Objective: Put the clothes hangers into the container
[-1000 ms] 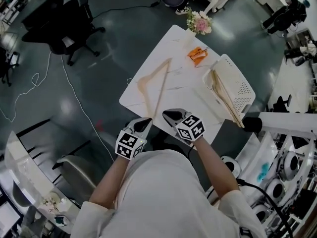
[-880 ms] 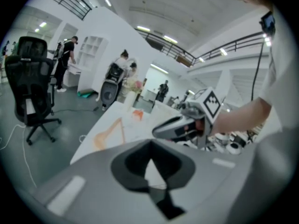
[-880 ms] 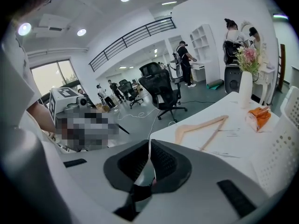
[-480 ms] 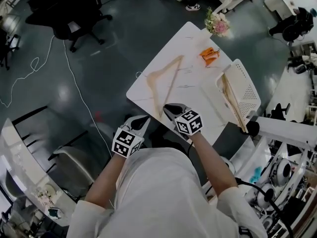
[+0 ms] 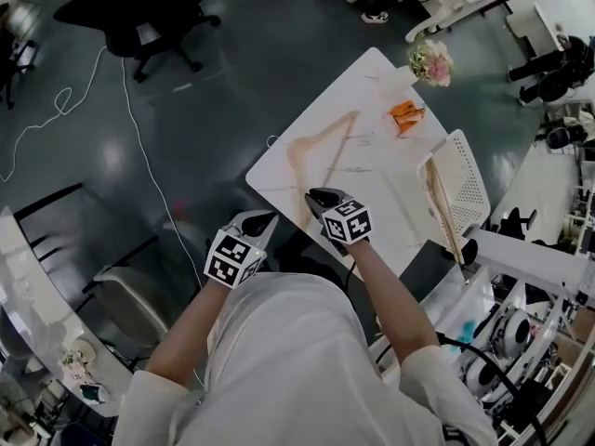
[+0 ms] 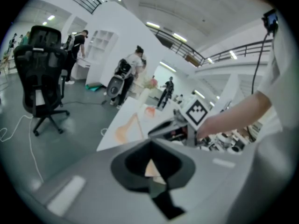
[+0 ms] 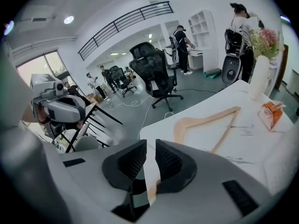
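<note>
A wooden hanger (image 5: 316,134) lies flat on the white table (image 5: 372,184); it also shows in the right gripper view (image 7: 205,118) and the left gripper view (image 6: 126,127). My right gripper (image 5: 318,196) hangs over the table's near edge, by the hanger's near end. Its jaws (image 7: 150,146) have just been opening and stand open a narrow slit with nothing between them. My left gripper (image 5: 263,216) is off the table's near corner, over the floor, with its jaws (image 6: 152,143) shut and empty. The white perforated container (image 5: 469,170) at the table's right holds wooden hangers (image 5: 442,207).
A vase of flowers (image 5: 430,60) and an orange item (image 5: 406,114) sit at the table's far end. A black office chair (image 5: 139,12) and a cable (image 5: 56,119) are on the floor to the left. A grey chair (image 5: 130,305) is near left, and equipment crowds the right.
Both grippers have sunk and shifted. The right one has come closer to the hanger's near end and shows a slit between its jaws. The left one has drifted left, away from the table.
</note>
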Available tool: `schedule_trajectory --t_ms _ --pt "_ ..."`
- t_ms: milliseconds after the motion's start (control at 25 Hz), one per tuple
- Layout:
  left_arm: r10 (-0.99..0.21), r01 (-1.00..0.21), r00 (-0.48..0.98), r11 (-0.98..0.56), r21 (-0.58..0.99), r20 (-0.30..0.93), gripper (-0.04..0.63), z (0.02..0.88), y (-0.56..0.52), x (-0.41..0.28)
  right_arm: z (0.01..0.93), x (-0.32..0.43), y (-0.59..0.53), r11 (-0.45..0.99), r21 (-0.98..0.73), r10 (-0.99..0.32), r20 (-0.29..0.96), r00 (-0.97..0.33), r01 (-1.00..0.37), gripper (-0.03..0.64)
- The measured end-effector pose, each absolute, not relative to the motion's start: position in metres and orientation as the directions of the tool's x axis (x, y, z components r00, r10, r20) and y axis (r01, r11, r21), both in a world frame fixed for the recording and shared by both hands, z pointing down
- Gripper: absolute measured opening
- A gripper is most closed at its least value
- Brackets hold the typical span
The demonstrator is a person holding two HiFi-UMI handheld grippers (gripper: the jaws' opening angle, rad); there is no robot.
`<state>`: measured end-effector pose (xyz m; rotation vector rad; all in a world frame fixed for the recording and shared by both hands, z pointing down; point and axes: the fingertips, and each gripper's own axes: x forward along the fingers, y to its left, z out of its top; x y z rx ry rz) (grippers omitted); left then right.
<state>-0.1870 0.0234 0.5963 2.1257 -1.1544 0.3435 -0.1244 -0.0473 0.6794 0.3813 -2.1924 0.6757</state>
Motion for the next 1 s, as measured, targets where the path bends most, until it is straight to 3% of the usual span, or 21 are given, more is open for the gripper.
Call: schedule_trajectory --t_ms 280,1000 --pt "-0.605 -0.800 0.596 -0.391 0.456 0.527 0.002 0.603 0.014 -0.207 0.713 -0.141 -0.060 0.791 -0.341 -0.034 0.804 -0.594 -0.507 0.077" --pt "-0.575 -0.781 0.617 -0.357 0.513 0.538 0.002 0.621 0.002 -0.251 0.800 -0.146 -0.101 0.716 -0.159 -0.133 0.925 -0.357 -0.680 0.121"
